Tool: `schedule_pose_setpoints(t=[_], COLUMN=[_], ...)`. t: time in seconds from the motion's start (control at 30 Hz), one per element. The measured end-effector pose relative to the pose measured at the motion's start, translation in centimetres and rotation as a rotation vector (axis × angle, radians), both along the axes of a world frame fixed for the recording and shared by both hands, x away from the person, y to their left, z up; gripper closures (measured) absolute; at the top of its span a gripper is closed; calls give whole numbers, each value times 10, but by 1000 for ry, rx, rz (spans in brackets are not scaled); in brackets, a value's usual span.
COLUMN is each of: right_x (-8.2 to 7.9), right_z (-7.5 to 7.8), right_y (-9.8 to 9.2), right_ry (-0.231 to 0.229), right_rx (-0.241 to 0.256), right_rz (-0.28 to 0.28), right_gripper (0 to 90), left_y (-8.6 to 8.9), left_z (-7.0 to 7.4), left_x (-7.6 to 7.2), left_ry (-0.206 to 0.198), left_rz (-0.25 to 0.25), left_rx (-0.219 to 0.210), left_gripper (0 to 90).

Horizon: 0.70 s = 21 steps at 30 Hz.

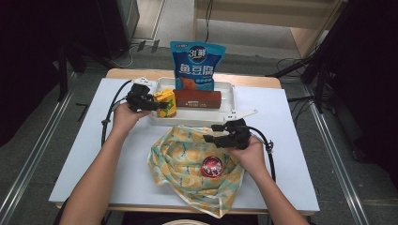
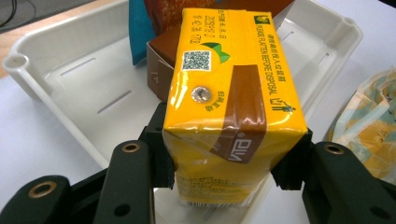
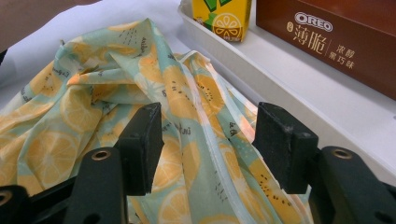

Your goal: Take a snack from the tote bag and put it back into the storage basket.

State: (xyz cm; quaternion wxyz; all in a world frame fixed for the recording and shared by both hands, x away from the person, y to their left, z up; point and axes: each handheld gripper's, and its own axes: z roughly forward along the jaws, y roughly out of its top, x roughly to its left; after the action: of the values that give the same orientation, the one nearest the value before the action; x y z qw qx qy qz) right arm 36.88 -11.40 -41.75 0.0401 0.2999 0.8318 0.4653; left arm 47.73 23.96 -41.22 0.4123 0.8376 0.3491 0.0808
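A yellow drink carton [image 1: 165,103] [image 2: 231,98] is clamped between the jaws of my left gripper [image 1: 149,104] [image 2: 233,163], over the left end of a white tray [image 1: 225,91] [image 2: 70,79]. In the right gripper view the carton [image 3: 223,16] stands at the tray's edge. A brown Oreo box [image 1: 197,99] [image 3: 336,39] lies in the tray, and a blue snack bag [image 1: 197,65] stands behind it. My right gripper [image 1: 211,137] [image 3: 205,140] is open just above a lemon-print cloth bag [image 1: 187,164] [image 3: 93,121], near its top edge. A red round tin [image 1: 213,166] rests on the cloth.
The white table top [image 1: 80,154] has bare room at the left and at the far right. Cables trail from both grippers. A wooden board edge [image 1: 253,80] shows behind the tray, and dark stands rise beyond the table on both sides.
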Motion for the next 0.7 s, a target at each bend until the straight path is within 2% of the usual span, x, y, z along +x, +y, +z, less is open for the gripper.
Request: schedule_pose_setpoints(t=[0.33, 0.43, 0.6, 0.7], right_x=[0, 0, 0, 0], right_z=[-1, -1, -1, -1], right_y=[1, 1, 0, 0], right_ry=[1, 1, 0, 3], right_rx=[0, 0, -2, -4], right_rz=[0, 0, 0, -1], right_gripper=[434, 434, 434, 433], left_y=[1, 1, -1, -2], left_z=[-2, -3, -4, -5], left_x=[-1, -1, -1, -2], left_ry=[7, 29, 48, 52], left_rz=[1, -5, -15, -11], left_rx=[-10, -24, -16, 5], left_gripper=[511, 500, 461, 423])
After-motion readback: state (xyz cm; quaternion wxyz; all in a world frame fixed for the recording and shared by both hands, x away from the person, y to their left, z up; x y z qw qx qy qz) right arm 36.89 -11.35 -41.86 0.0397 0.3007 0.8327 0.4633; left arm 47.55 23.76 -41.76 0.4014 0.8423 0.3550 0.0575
